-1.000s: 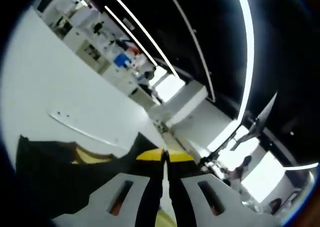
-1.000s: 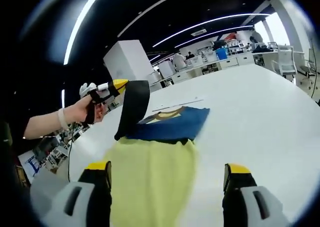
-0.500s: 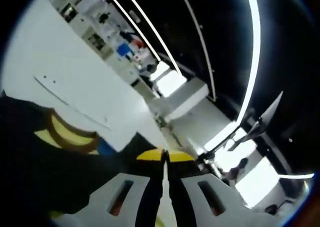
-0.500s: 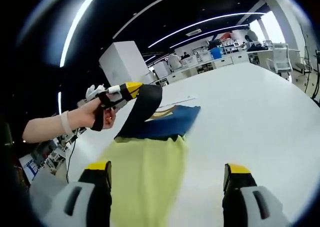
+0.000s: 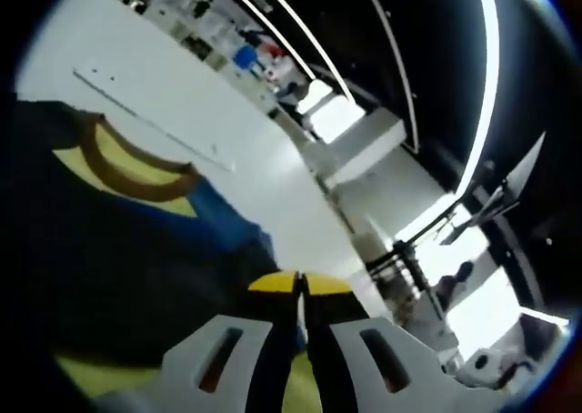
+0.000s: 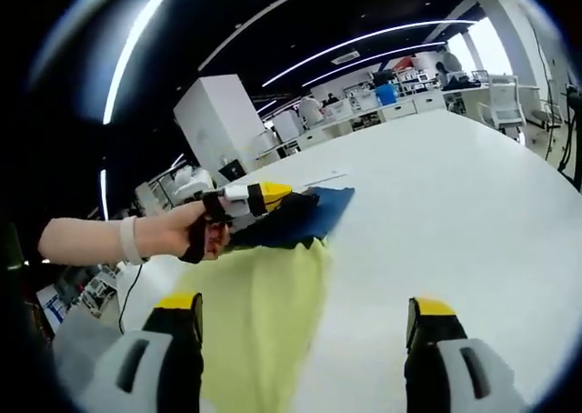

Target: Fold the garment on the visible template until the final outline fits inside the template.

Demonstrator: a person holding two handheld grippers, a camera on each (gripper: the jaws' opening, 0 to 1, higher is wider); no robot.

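On template (image 6: 264,313), left claw (image 6: 273,195) lowered garment (image 6: 300,217)

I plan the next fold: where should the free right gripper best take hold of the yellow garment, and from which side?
Probably the bare long edge of the yellow garment beside the white table, coming low from that open side with the right gripper.

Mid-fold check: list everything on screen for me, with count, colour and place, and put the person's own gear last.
garment: one, dark navy and yellow, on the table, one edge pinched in the left gripper
table: one, white, under the garment
chair: one, white, at the table's far edge
pillar: one, white, behind the table
left gripper: yellow-tipped, jaws shut on the garment
hand: one, holding the left gripper
right gripper: yellow-tipped, open above the garment
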